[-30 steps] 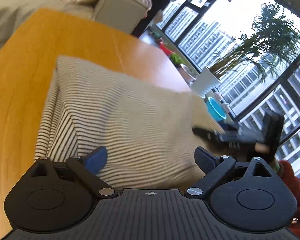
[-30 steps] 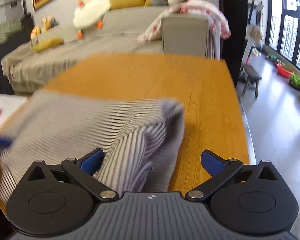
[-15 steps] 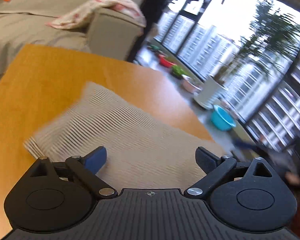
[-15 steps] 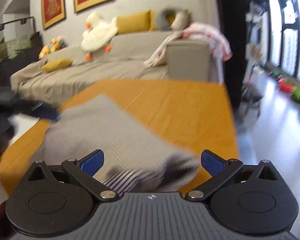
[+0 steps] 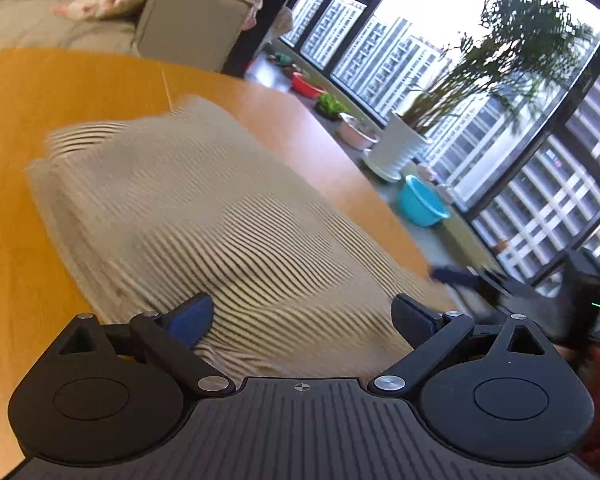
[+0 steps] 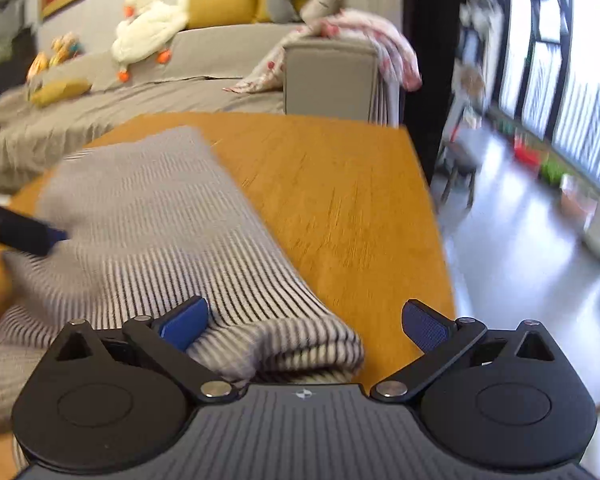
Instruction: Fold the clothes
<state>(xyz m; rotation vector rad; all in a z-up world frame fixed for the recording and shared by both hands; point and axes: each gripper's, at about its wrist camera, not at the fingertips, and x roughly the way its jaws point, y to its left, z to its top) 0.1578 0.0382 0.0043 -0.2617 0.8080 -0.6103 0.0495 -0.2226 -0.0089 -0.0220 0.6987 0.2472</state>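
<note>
Striped knit garment (image 5: pixel 204 216) lies folded in a thick stack on the orange wooden worktop (image 5: pixel 28 240); motion blur on most of it in both views.

Left tool (image 5: pixel 302 316): released, blue pads spread wide, nothing between them. It sits over the near edge of the garment, pads just above the fabric; contact can't be confirmed.

Right tool (image 6: pixel 304 322): also released, pads wide apart. Its left pad is over the striped fabric, its right pad over bare worktop. The rounded fold edge of the garment sits right in front of this tool's body.

In the right wrist view the garment covers the left half of the worktop (image 6: pixel 340 200), with the right side bare wood. The left tool's blue fingertip (image 6: pixel 40 236) shows at the far left edge of the garment, blurred. In the left wrist view the right tool (image 5: pixel 460 276) appears at the worktop's right edge, blurred.

Background: grey sofa (image 6: pixel 204 80) with a white plush duck (image 6: pixel 148 36), a pink patterned blanket (image 6: pixel 364 44) over the armrest, a potted palm (image 5: pixel 400 148) and a blue basin (image 5: pixel 422 206) by the window.
</note>
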